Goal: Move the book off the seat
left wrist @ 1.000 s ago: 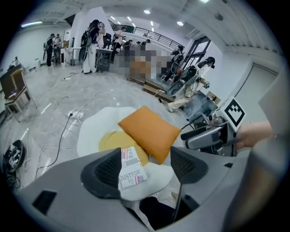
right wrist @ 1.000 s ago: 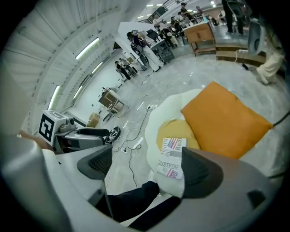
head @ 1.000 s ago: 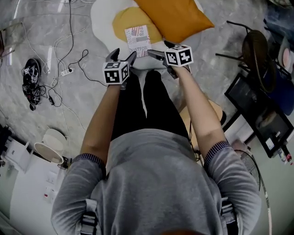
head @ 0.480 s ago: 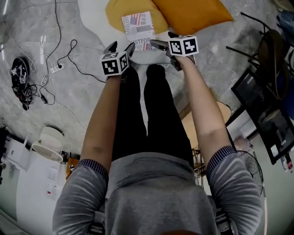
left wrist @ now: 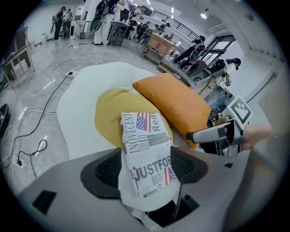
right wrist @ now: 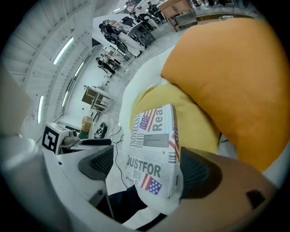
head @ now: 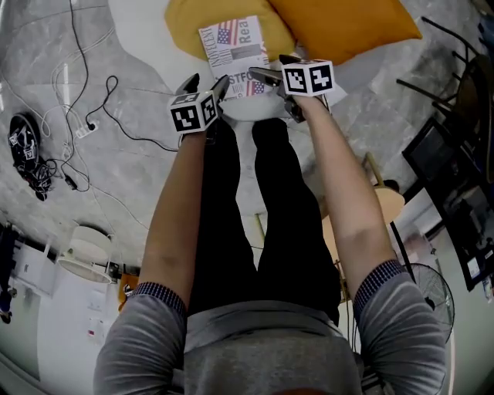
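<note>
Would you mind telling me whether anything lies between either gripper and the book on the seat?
Nothing visible does. The left gripper and right gripper are both open at the near end of the book, with a clear line to it. The orange pillow lies beside its far end, out of the way.

Flag-printed book (head: 234, 50) lies flat on the white seat (head: 141, 27).

The book (head: 234, 46) is white with black lettering and red, white and blue flag patches. Cushion (head: 185, 27) yellow, pillow (head: 340, 23) orange, seat (left wrist: 86, 90) white, floor (head: 386, 100) marbled grey. Left cube (head: 193, 113) and right cube (head: 307, 78) carry black-and-white square markers.
</note>
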The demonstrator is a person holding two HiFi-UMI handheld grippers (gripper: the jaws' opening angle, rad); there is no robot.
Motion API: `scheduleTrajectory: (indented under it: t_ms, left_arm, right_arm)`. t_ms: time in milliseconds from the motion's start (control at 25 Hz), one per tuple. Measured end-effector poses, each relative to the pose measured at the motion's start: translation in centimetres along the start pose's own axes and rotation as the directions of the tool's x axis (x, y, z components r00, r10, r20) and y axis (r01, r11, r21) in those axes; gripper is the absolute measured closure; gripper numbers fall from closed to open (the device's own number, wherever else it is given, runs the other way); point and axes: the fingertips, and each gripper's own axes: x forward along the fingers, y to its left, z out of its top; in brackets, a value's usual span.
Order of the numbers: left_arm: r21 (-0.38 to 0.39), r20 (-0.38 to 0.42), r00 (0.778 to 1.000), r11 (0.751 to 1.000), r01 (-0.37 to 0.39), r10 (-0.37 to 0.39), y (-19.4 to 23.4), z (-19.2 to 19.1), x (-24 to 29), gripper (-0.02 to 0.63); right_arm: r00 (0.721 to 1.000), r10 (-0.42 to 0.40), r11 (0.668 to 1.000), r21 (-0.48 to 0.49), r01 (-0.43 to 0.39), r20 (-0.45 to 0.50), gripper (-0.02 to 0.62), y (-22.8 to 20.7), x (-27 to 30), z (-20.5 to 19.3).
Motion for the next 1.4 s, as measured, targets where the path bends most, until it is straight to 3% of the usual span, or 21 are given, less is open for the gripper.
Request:
scheduleTrajectory:
  t_ms: [560,880,1200,1400]
  left_arm:
    - [-0.065,0.005,0.998,0.996,0.069,-0.069,2.2,-2.5,7.5,0.249]
    - [-0.139,0.009,0.994,0.984,0.113,-0.113,2.4,-3.3,9.5,0.249]
    - [-0.163,0.019,0.994,0.98,0.111,-0.11,2.0,-3.0,8.6,0.252]
    - [-0.136,0.035,0.992,0.983,0.121,-0.117,-0.4,-1.4,4.7,0.251]
  right_arm:
    - [0.997,0.024,0.998,0.051,-0.028,0.068,0.147,-3.4,7.1,-0.9]
    - [0.999,0.033,0.996,0.087,-0.036,0.032,0.201,-4.5,9.0,-1.8]
    - [0.999,0.03,0.996,0.086,-0.032,0.023,0.229,-3.9,8.4,-1.8]
    - [0.996,0.028,0.997,0.068,-0.034,0.085,0.232,-1.1,4.3,-1.6]
